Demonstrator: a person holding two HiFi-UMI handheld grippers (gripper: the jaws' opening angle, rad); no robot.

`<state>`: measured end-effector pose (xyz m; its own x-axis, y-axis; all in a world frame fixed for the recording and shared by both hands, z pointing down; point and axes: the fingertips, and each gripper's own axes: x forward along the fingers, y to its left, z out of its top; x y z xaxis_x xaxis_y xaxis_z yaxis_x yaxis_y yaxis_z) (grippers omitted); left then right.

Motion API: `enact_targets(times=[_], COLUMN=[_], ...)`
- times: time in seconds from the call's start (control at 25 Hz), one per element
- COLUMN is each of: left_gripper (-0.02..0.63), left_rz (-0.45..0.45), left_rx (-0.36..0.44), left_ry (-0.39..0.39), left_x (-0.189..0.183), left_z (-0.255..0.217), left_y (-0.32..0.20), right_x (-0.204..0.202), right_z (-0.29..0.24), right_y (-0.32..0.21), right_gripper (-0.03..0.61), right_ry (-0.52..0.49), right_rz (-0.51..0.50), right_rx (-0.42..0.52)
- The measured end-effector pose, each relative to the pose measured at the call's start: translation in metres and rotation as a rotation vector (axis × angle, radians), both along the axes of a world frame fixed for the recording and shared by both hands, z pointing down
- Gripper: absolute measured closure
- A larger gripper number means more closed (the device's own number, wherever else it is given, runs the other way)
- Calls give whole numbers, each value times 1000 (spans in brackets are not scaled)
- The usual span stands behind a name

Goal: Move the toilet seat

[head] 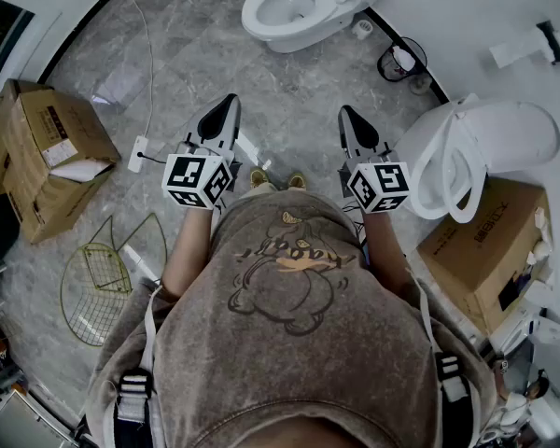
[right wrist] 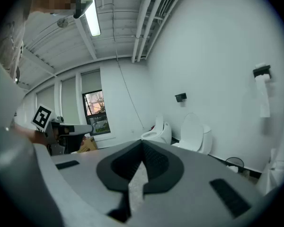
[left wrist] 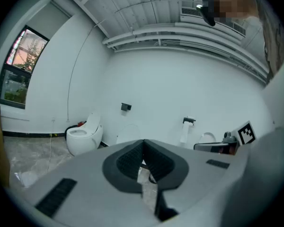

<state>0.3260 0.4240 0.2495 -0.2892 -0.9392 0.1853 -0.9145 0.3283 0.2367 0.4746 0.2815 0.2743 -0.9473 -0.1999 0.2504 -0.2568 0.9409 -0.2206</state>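
Shut tight and holding nothing, the left claw [head: 226, 103] and the right claw [head: 346, 113] point toward the top of the head view, side by side but well apart. In each gripper view the two dark pads press together with only floor showing below them.

The hands are hidden behind the black-and-white marker cubes. The person's brown shirt with a bear drawing [head: 289, 278] covers much of the grey stone floor [head: 215, 54] in the lower part of the frame.

The white ring-shaped toilet seat [head: 418, 171] is at the middle right of the head view, just beside the right claw and not touching it. Its long way runs up and down the frame, leaning a little. It looks tipped up next to a white oval lid [head: 513, 138], but how far it is raised is hard to tell. Its hinge and the bowl under it cannot be made out.

A second white toilet with an open bowl [head: 289, 7] sits at the top middle, and the frame edge cuts off its back. A small black wire bin [head: 401, 61] stands near it.

A brown cardboard box [head: 47, 157] lies open at the left, and another brown cardboard box with print [head: 485, 245] is at the lower right. A gold wire basket [head: 98, 283] lies on the floor at the lower left.
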Motion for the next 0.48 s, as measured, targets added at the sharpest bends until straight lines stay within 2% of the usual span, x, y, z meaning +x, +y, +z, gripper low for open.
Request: enact_targets(times=[0.48], left_gripper=[604], left_rz=[66], left_rx=[7], left_ry=[-1], left_x=[-20], left_z=[5], left_y=[7], right_x=[-22], right_z=[16], right_y=[24], right_gripper=[580], right_ry=[9], right_rz=[41], right_rx=[-27])
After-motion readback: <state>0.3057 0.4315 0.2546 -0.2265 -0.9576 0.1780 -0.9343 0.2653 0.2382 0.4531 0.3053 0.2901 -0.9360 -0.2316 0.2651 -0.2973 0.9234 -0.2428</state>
